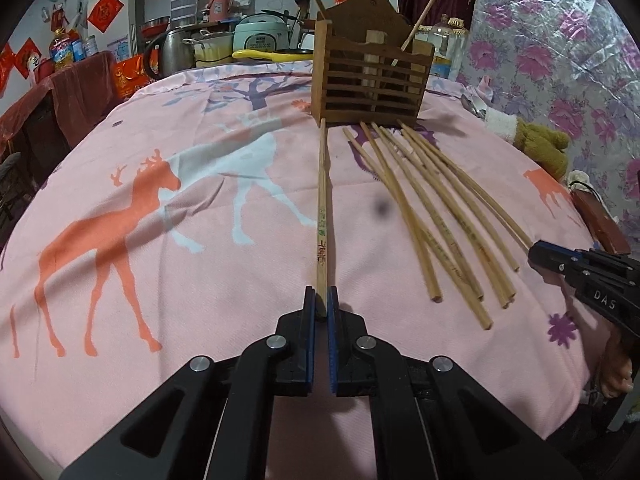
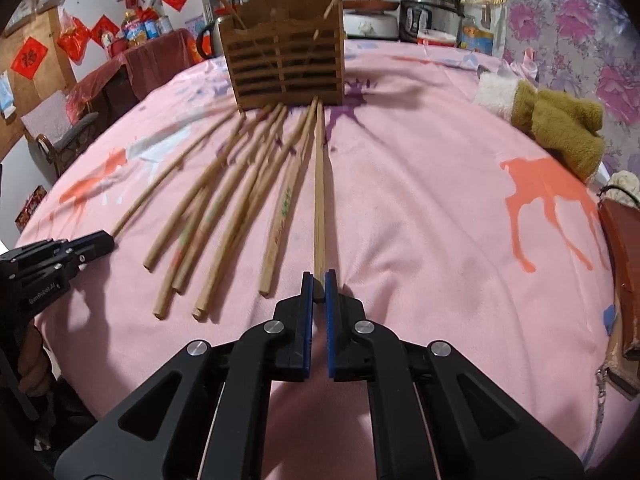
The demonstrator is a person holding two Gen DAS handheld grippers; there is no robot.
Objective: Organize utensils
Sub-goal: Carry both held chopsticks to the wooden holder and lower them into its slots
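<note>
A brown slatted wooden utensil holder (image 1: 370,74) stands at the far side of the pink cloth, also in the right wrist view (image 2: 286,66), with two chopsticks standing in it. My left gripper (image 1: 321,300) is shut on the near end of one bamboo chopstick (image 1: 322,208) that points at the holder's base. My right gripper (image 2: 319,284) is shut on the near end of another chopstick (image 2: 319,184), also pointing at the holder. Several loose chopsticks (image 1: 436,212) lie fanned on the cloth between the grippers, also in the right wrist view (image 2: 228,200).
A pink deer-print cloth (image 1: 160,240) covers the round table. An olive and white towel (image 2: 556,124) and a brown case (image 2: 624,256) lie at the right edge. Pots, a kettle, rice cookers and bottles crowd behind the holder (image 1: 224,40). A spoon (image 1: 474,106) lies near the towel.
</note>
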